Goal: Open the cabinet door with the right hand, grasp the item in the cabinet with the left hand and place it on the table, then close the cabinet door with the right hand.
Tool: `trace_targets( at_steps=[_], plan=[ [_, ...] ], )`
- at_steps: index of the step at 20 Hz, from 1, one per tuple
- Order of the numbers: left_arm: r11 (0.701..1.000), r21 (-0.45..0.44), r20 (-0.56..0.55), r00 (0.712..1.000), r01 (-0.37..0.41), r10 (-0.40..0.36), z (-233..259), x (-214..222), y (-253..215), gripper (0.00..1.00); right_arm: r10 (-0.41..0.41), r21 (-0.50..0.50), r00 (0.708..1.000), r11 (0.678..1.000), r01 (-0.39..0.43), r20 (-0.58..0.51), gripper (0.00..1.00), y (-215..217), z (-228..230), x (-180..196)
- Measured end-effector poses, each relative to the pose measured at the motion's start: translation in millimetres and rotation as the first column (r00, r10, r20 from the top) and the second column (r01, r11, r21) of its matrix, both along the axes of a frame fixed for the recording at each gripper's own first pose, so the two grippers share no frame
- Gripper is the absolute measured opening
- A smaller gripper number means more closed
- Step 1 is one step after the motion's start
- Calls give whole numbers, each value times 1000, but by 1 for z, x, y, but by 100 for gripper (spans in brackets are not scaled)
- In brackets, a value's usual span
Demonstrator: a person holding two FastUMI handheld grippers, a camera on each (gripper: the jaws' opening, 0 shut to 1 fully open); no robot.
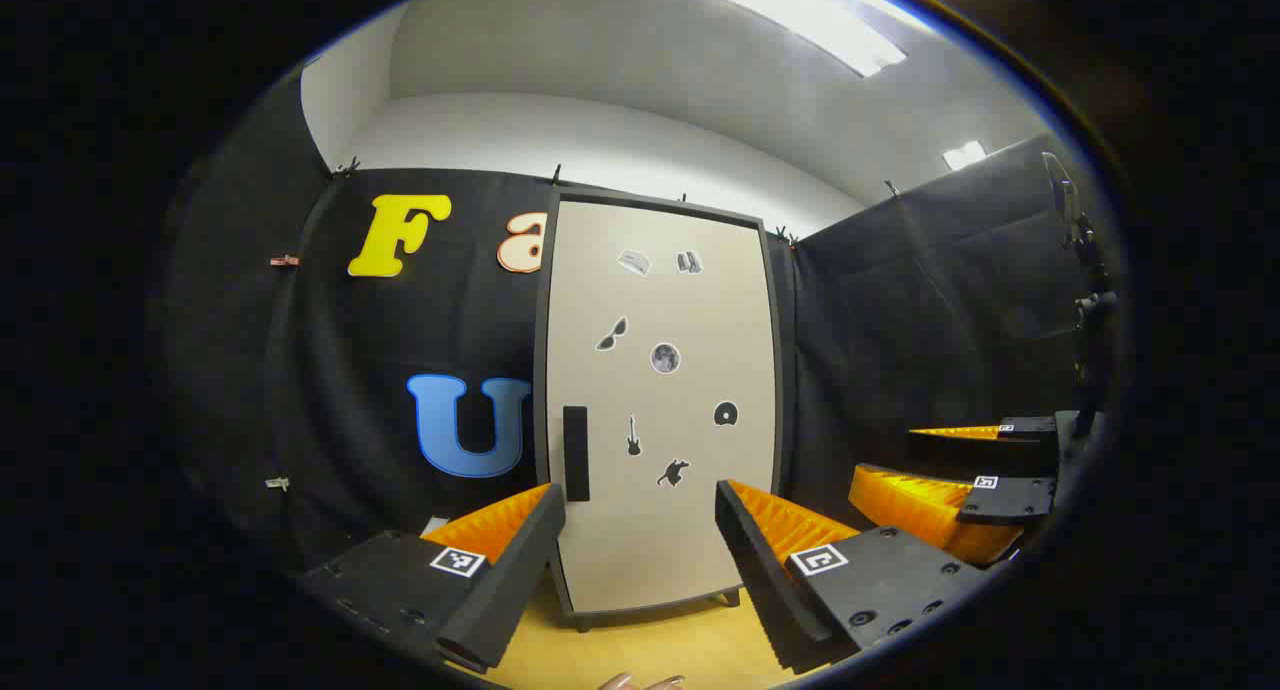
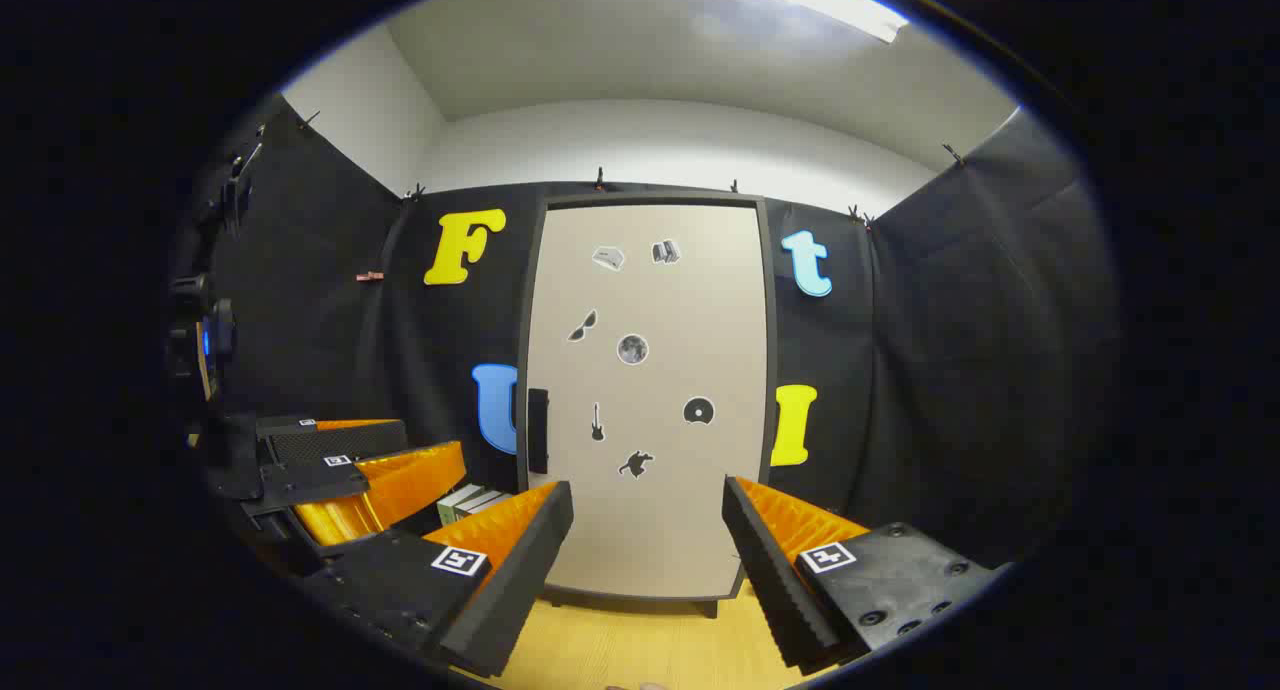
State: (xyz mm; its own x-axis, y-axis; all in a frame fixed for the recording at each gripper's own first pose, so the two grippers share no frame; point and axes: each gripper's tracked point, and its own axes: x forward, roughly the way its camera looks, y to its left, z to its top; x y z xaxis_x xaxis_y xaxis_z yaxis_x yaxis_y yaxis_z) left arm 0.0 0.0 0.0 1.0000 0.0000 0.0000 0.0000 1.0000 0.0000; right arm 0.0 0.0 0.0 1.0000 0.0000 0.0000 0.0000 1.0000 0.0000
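**Door shut, both grippers waiting in front of the cabinet**

While the cabinet door (image 2: 645, 400) is closed, nothing of the task looks begun. Nearest in the right gripper view, the right gripper (image 2: 645, 555) has its fingers spread wide with nothing between them, aimed at the lower middle of the door above the wooden table (image 2: 600, 650). In the left gripper view, the left gripper (image 1: 640, 555) is likewise wide open and empty, facing the same door. Each gripper also appears to the side of the other's view, farther off.

Beyond the fingers stands the cabinet, its pale door dotted with small stickers. A dark vertical handle (image 2: 537, 430) sits at the door's left edge, low down. The item to be fetched is hidden behind the door, so what it is and where it rests cannot be told.

Risks, as I judge them: the right gripper points at the door's centre, not the handle, so a straight advance would bump the panel. A shallow pinch on that slim handle could slip. The left gripper, close alongside, may block the door's swing.
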Motion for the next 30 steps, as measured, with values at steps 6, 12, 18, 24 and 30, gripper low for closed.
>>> trace_targets(
  at_steps=[6,12,18,24,30],
  plan=[
    [1000,-23,-24,1000,10,-10,-9,-1,-2,95,-20,19,1000,1000,20,-3,97,-5,1,-5],
    [1000,-24,-33,999,9,-10,-13,-2,4,95,-22,25,1000,999,22,0,97,-5,3,-6],
    [999,-43,-38,999,-3,2,-16,-2,14,95,11,1,1000,1000,-11,-4,97,7,2,-6],
    [999,-49,-34,999,2,-3,-18,1,26,95,15,-2,1000,1000,-15,-15,98,19,-1,7],
    [999,-49,-39,999,-5,4,-22,-4,54,95,19,4,1000,1000,-19,-4,98,41,0,19]
  ],
)
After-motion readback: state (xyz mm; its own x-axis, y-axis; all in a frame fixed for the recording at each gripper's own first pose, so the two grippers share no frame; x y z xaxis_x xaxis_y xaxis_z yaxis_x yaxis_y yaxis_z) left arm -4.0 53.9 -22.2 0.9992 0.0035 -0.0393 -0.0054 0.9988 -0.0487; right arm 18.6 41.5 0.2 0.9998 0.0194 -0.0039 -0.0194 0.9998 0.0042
